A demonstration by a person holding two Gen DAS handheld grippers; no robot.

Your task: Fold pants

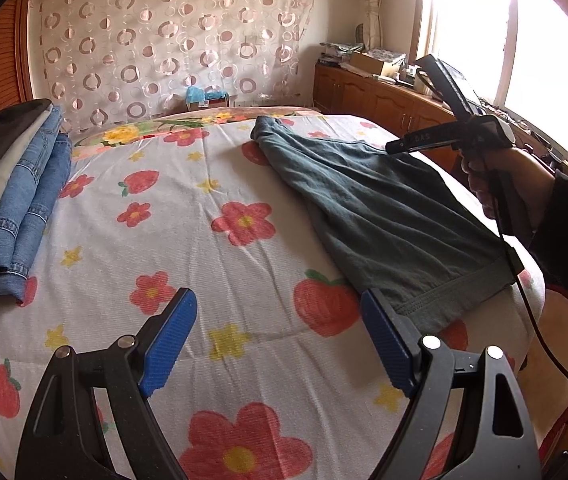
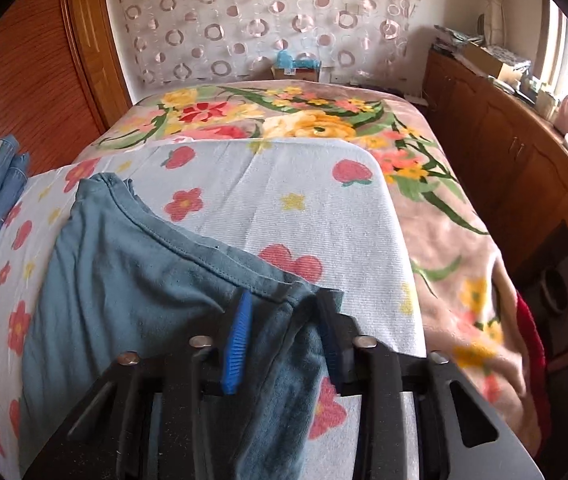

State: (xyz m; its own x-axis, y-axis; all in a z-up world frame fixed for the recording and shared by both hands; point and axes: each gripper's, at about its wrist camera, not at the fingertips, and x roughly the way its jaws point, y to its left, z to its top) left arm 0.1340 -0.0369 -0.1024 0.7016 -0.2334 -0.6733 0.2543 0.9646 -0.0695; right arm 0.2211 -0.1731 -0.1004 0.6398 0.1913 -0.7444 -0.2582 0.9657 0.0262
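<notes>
Teal-grey pants [image 1: 364, 208] lie lengthwise on the right side of a flower-and-strawberry sheet [image 1: 188, 240], their waistband [image 1: 448, 292] nearest me. My left gripper [image 1: 278, 296] hovers open over bare sheet, its right finger just beside the waistband's corner, nothing between the blue pads. A hand holds my right gripper [image 1: 394, 147] over the pants' far edge. In the right wrist view that gripper [image 2: 284, 344] is shut on a bunched fold of the pants [image 2: 124, 272] along the seamed edge, fabric filling the gap between both pads.
Folded jeans and other garments [image 1: 24, 200] are stacked at the bed's left edge. A floral blanket [image 2: 444, 220] covers the rest of the bed. A wooden cabinet [image 2: 524, 168] with clutter runs along the window wall on the right, and a wardrobe [image 2: 24, 72] stands at the left.
</notes>
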